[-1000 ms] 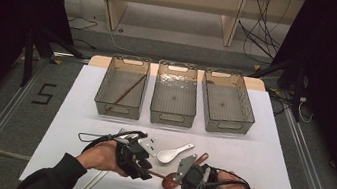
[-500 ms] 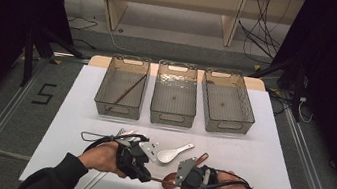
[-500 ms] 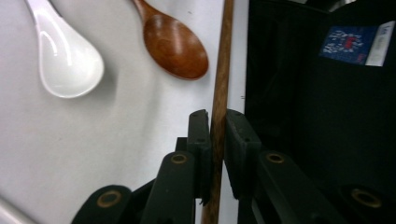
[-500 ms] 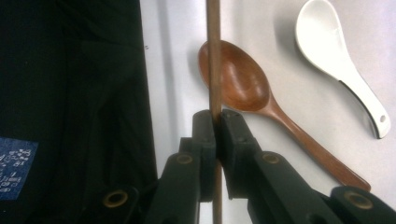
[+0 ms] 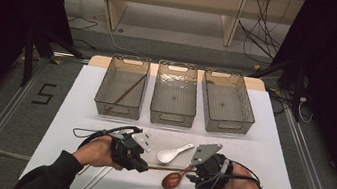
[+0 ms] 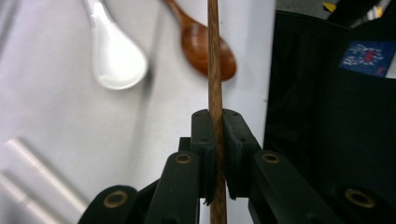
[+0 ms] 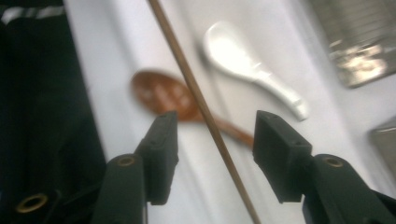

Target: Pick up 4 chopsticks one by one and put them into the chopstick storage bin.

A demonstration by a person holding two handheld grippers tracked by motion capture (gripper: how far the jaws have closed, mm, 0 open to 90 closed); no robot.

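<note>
The wooden chopstick (image 6: 215,70) is now clamped by the left gripper (image 6: 215,140), just beside the brown spoon (image 5: 175,179). The right gripper (image 7: 212,135) has just been opened; the chopstick passes untouched between its jaws.

Black hand-held gripper (image 5: 142,163) bodies trail black cables; brass-coloured rivets; one dark sleeve (image 5: 50,178).

You're at a white bench (image 5: 268,160) on grey floor (image 5: 1,115), "5" mark (image 5: 44,93) left, wood shelving (image 5: 170,3) behind w/ loose cables (image 5: 261,32), dark surrounds.
</note>
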